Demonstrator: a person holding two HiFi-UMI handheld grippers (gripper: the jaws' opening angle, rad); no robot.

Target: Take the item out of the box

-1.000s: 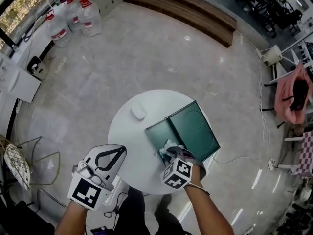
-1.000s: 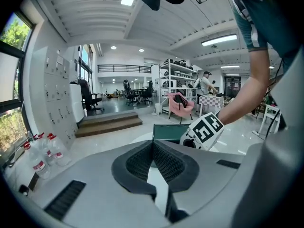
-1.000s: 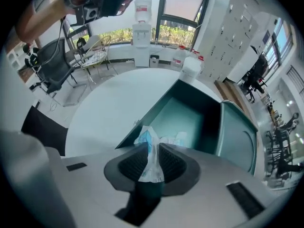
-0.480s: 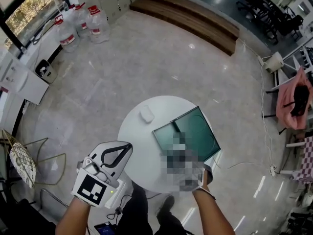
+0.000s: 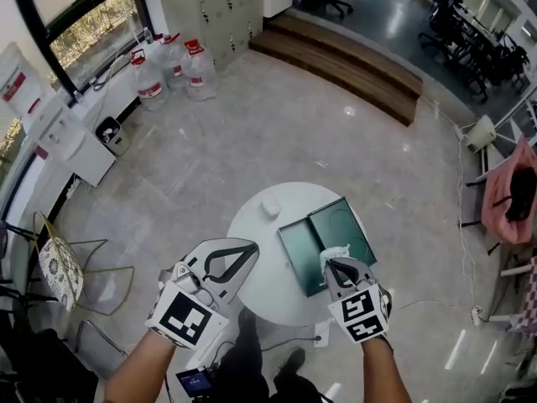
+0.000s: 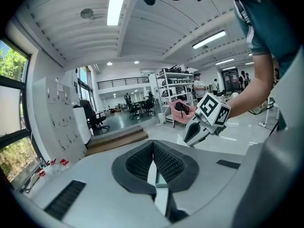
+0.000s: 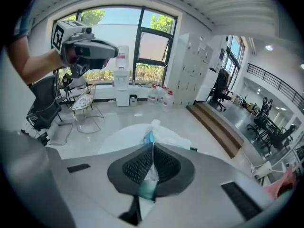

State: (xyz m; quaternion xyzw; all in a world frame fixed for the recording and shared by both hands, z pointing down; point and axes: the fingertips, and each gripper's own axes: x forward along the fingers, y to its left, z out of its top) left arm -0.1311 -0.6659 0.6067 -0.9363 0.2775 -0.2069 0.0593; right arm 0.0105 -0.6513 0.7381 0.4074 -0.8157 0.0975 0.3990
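My right claw (image 7: pixel 153 151) is clamped on the item (image 7: pixel 161 134), a pale wrapped bundle, at lower right of the head view, just above the open box (image 5: pixel 340 223). I judge the lift-out is under way; next it needs carrying clear onto the worktop (image 5: pixel 252 238). My left claw (image 6: pixel 153 156) is closed and empty. A second ago the right claw was down in the box.

Two hand-held grippers (image 5: pixel 250 248) (image 5: pixel 332 264), one box (image 5: pixel 342 221), one wrapped item (image 5: pixel 335 250), one table (image 5: pixel 252 225), three bottles (image 5: pixel 172 60).
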